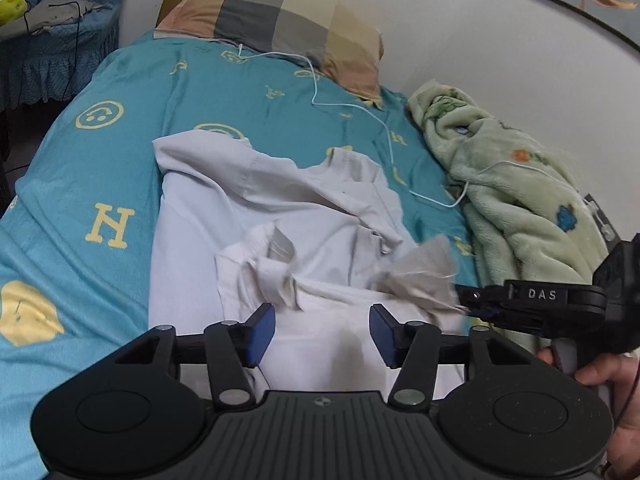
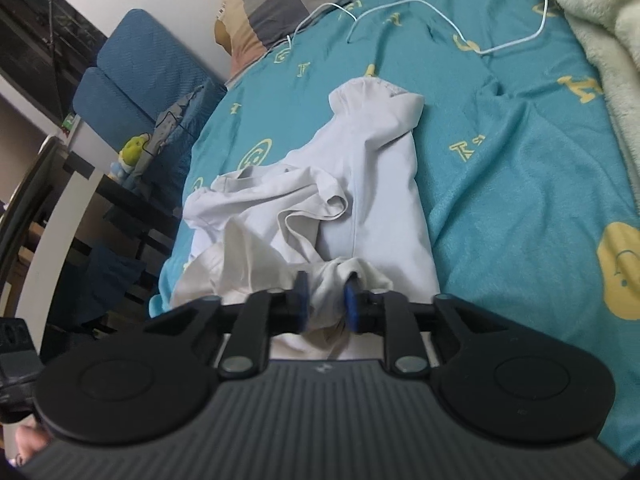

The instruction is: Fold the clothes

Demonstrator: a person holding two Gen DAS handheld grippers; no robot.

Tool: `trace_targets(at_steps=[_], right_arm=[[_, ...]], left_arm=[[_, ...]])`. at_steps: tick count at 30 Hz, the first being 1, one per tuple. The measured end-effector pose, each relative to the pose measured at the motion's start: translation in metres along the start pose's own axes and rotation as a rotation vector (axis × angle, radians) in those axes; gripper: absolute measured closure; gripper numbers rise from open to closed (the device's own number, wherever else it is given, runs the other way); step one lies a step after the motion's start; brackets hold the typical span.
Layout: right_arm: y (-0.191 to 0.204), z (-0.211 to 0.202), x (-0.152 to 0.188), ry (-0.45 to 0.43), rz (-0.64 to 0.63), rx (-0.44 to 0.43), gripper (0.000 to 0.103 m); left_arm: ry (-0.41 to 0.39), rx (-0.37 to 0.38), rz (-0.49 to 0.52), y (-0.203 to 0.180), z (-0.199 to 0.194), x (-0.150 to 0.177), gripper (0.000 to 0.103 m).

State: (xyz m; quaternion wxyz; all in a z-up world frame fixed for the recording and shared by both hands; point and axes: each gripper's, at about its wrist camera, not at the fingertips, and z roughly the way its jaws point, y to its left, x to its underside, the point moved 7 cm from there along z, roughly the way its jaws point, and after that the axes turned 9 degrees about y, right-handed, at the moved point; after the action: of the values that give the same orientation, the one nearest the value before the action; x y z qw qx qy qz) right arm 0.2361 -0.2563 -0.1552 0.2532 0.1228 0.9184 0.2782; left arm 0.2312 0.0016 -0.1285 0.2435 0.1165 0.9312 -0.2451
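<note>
A white shirt [image 1: 260, 216] lies crumpled on the teal bedsheet [image 1: 120, 152]. My left gripper [image 1: 322, 330] is open and empty, its blue pads [image 1: 262, 332] wide apart just above the shirt's near part. My right gripper [image 2: 325, 304] is shut on a bunched fold of the white shirt [image 2: 360, 184]. It also shows in the left wrist view [image 1: 464, 302], coming in from the right and lifting a blurred corner of the cloth [image 1: 424, 272].
A checked pillow [image 1: 280, 24] lies at the head of the bed. A green fleece blanket [image 1: 512, 200] is heaped along the wall side. A thin white cable [image 1: 352, 108] runs across the sheet. A blue chair [image 2: 128, 80] and a dark desk [image 2: 120, 196] stand beside the bed.
</note>
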Motion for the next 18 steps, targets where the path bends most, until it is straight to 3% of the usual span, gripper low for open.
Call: trace_targets(at_steps=[2,3,7,11,12,14,18], right_arm=[[0.003,-0.010,0.004,-0.019,-0.015,-0.005,0.040],[0.004,-0.013,0.006,-0.027,-0.022,0.000,0.036],[0.001,-0.024,0.013,-0.035,-0.015,0.011,0.036],[-0.003,-0.025,0.026,-0.015,0.007,-0.006,0.037],[-0.003,-0.023,0.029,-0.002,0.011,-0.002,0.041],[-0.006,-0.015,0.033,0.020,0.006,0.022,0.046],[-0.010,-0.002,0.040,0.067,-0.009,0.058,0.061]], left_arm=[[-0.003,-0.009,0.003,-0.003,-0.009,0.011,0.046],[-0.001,-0.016,0.003,-0.002,-0.013,0.015,0.046],[-0.009,-0.042,-0.045,0.011,-0.024,0.023,0.046],[-0.001,-0.029,-0.088,0.022,-0.022,0.027,0.051],[0.012,-0.028,-0.099,0.025,-0.018,0.029,0.053],[0.039,-0.027,-0.122,0.031,-0.011,0.033,0.068],[0.049,0.000,-0.154,0.035,-0.010,0.040,0.075]])
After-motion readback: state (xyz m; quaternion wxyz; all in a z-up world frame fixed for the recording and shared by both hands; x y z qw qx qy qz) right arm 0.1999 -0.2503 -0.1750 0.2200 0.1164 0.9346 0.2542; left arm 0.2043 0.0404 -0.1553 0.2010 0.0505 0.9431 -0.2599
